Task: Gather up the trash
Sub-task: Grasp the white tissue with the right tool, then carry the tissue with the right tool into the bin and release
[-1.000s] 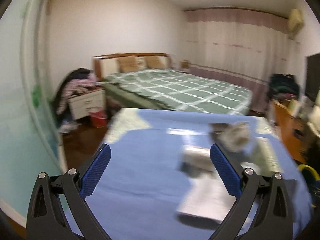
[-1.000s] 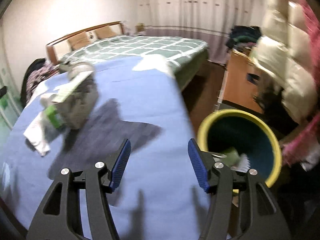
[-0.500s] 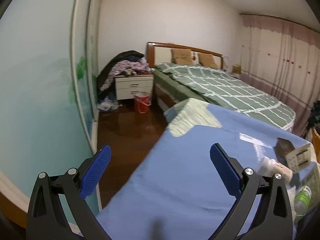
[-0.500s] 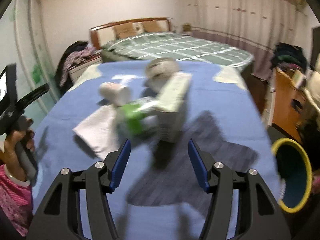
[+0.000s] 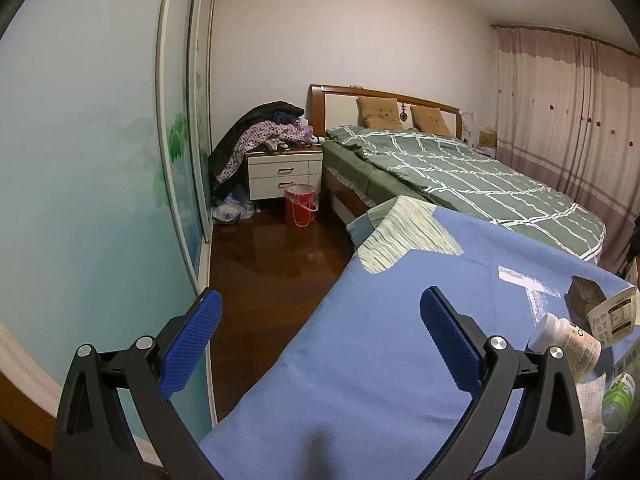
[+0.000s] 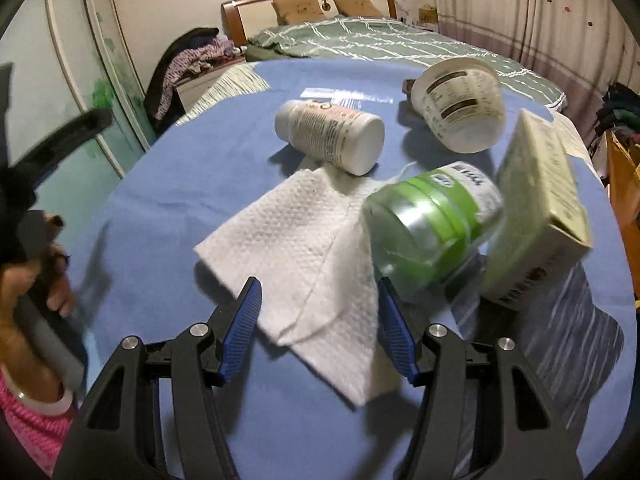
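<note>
Cloth (image 6: pixel 168 184): we see blue, covering the surface, trash on it.
Tissue (image 6: pixel 304 248): flat, its near corner between our right gripper's (image 6: pixel 320 330) released jaws.
Box (image 6: pixel 536 216): tilted, against the green bottle (image 6: pixel 432 224).
Cup (image 6: pixel 460 104): on its side, far end.
White bottle (image 6: pixel 332 136): lying beside tissue.
Left gripper (image 5: pixel 320 344): released, empty, over the cloth's edge.
</note>
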Demonstrator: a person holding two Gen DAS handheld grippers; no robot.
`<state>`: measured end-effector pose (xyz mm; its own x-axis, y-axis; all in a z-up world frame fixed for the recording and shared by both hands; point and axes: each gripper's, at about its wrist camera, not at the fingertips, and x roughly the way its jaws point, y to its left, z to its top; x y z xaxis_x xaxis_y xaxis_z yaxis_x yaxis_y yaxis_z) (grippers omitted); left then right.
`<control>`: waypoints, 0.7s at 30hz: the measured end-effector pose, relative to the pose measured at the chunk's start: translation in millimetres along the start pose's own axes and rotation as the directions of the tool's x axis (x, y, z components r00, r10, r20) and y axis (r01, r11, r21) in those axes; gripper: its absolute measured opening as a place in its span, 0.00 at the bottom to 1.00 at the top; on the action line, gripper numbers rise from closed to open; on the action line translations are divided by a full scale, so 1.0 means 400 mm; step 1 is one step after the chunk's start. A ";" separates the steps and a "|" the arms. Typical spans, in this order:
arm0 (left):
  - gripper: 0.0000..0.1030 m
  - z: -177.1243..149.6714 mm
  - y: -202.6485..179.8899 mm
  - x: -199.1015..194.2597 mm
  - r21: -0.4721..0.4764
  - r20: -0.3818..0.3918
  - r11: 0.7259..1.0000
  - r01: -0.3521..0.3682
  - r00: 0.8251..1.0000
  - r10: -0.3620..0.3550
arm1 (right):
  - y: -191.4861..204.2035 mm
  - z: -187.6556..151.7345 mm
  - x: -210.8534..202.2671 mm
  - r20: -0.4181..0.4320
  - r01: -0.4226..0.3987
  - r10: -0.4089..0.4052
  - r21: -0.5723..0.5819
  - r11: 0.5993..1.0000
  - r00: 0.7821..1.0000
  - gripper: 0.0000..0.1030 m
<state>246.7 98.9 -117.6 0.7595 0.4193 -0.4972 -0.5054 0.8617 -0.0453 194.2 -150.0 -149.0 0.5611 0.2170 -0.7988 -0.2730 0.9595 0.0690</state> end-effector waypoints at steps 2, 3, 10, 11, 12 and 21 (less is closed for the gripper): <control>0.95 -0.002 -0.002 0.002 0.000 -0.003 1.000 0.001 1.000 -0.001 | 0.006 0.017 0.018 -0.006 0.008 -0.008 -0.002 1.000 1.000 0.55; 0.95 -0.002 -0.002 0.001 0.000 -0.005 1.000 0.004 1.000 -0.004 | 0.012 0.024 0.024 -0.010 0.013 -0.013 -0.005 1.000 1.000 0.55; 0.95 -0.006 0.003 -0.014 -0.002 -0.013 1.000 0.008 1.000 -0.008 | 0.051 0.029 0.029 -0.008 -0.013 0.013 -0.063 0.998 1.000 0.08; 0.95 -0.007 0.000 -0.014 -0.001 -0.017 1.000 0.008 1.000 -0.008 | 0.049 0.027 0.024 -0.006 -0.016 0.016 -0.059 0.998 1.000 0.07; 0.95 -0.007 0.000 -0.012 0.000 -0.018 1.000 0.009 1.000 -0.009 | 0.044 0.026 0.014 0.001 -0.028 0.028 -0.052 0.998 1.000 0.07; 0.95 -0.010 -0.008 -0.006 0.007 -0.028 1.000 0.014 1.000 -0.013 | -0.022 0.018 -0.185 0.145 -0.102 0.101 -0.001 0.995 0.984 0.07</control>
<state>244.9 94.1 -119.8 0.7544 0.3996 -0.5208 -0.4921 0.8693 -0.0459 160.5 -173.2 -86.2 0.6381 0.3369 -0.6924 -0.3295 0.9322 0.1499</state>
